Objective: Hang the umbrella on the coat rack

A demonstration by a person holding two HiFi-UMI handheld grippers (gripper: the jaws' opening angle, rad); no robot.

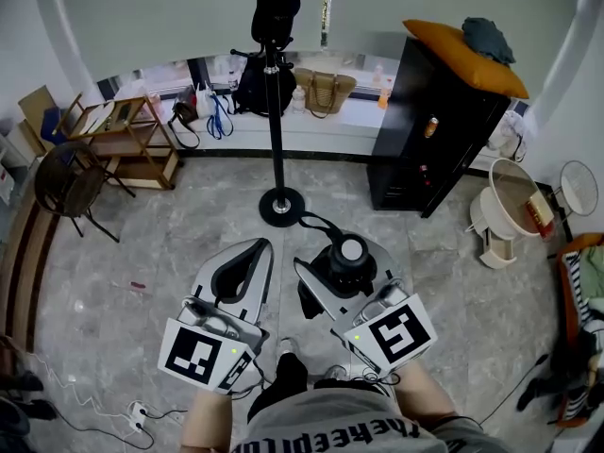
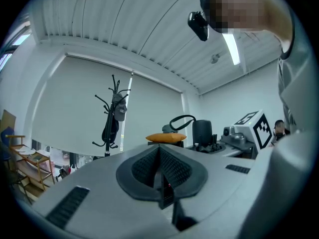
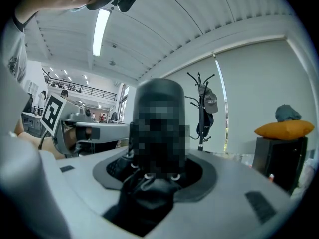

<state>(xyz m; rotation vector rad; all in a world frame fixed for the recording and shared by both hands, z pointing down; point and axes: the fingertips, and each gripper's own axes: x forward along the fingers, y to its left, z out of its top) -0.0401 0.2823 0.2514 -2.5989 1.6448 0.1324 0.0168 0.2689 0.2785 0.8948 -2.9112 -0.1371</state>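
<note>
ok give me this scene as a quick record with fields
left hand-held gripper: shut, nothing between its jaws
right hand-held gripper: closed on the umbrella
umbrella: black, folded, strap loop hanging free
coat rack: stands on the floor ahead, apart from both grippers
on the rack: black bag, cap
task state: umbrella not yet hung
</note>
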